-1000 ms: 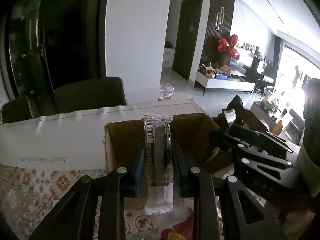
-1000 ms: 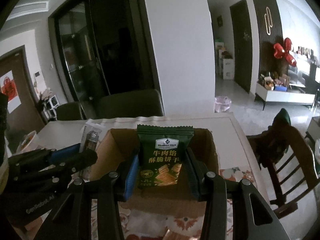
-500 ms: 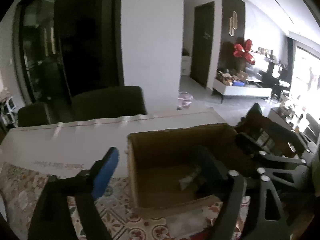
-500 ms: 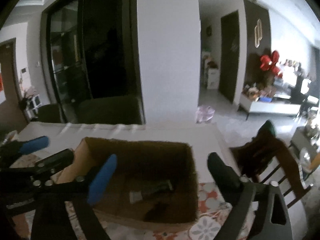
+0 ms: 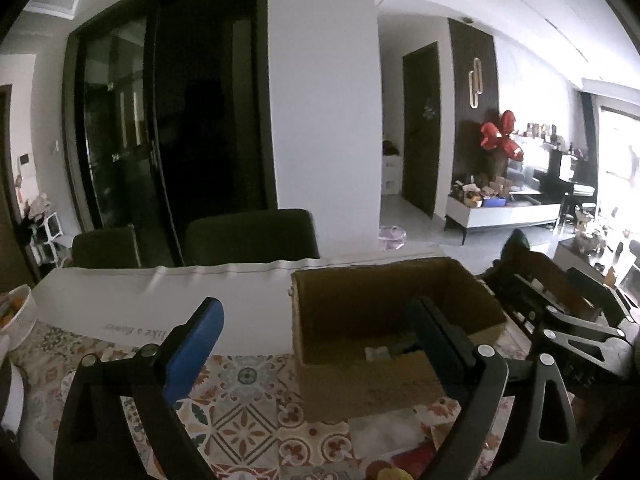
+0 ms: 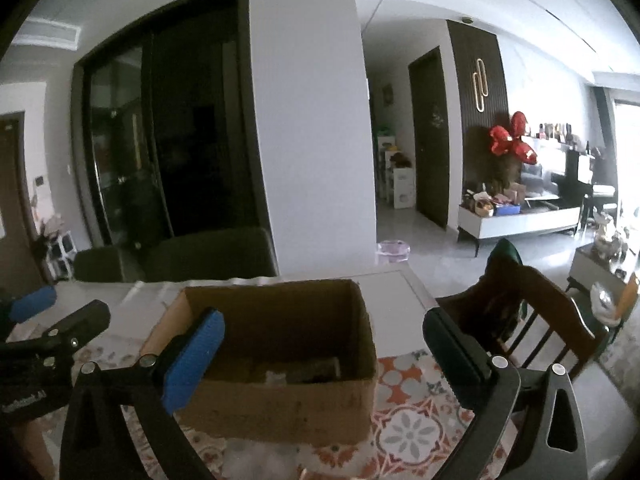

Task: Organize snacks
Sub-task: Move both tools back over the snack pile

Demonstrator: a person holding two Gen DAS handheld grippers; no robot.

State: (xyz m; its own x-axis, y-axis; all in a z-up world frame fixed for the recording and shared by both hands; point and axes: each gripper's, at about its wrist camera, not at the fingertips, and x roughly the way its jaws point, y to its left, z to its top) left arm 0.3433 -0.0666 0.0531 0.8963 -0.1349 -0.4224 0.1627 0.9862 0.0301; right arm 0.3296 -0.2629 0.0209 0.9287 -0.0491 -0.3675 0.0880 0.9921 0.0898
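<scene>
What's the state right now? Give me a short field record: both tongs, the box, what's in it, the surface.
left tongs: open, holding nothing, in front of the box
right tongs: open, holding nothing, in front of the box
cardboard box: upright, top open, on the patterned tablecloth
box contents: snack packets lying on the bottom; too dark to count
near edge of the tablecloth: more snacks, only partly in view
</scene>
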